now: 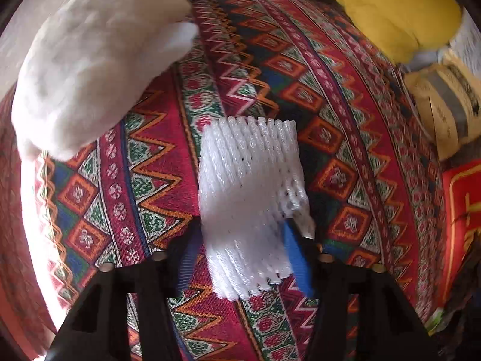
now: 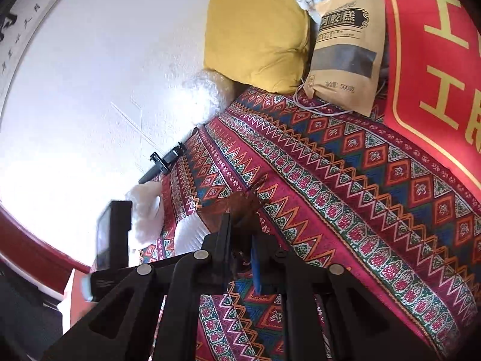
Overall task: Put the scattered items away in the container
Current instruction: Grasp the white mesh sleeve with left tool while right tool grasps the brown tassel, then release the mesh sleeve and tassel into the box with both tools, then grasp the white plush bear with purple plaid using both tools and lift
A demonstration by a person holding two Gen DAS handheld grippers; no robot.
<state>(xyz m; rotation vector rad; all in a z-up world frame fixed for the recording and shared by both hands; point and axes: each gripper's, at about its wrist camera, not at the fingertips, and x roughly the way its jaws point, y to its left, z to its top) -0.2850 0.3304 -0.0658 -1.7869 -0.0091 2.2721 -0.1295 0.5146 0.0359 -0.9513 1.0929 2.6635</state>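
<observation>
A white foam net sleeve (image 1: 249, 180) stands up from the patterned red woven cloth (image 1: 345, 120). My left gripper (image 1: 240, 231) is shut on its lower part, with a blue pad on each side. In the right wrist view, my right gripper (image 2: 240, 240) is shut on a thin, brownish see-through piece (image 2: 237, 207) that sticks out past the fingertips over the cloth (image 2: 330, 180). That view also catches the left gripper's black body (image 2: 114, 234) at the left, with the foam net sleeve (image 2: 189, 234) beside it. A red container with gold characters (image 2: 436, 60) lies at the right and reappears at the cloth's edge (image 1: 463, 210).
A white fluffy mass (image 1: 90, 69) looms close at the upper left; what it is I cannot tell. A yellow cushion (image 2: 255, 30), a kraft paper bag with a black label (image 2: 345, 51) and a white cable (image 2: 315, 105) sit at the cloth's far end. A white wall (image 2: 90, 90) borders the left.
</observation>
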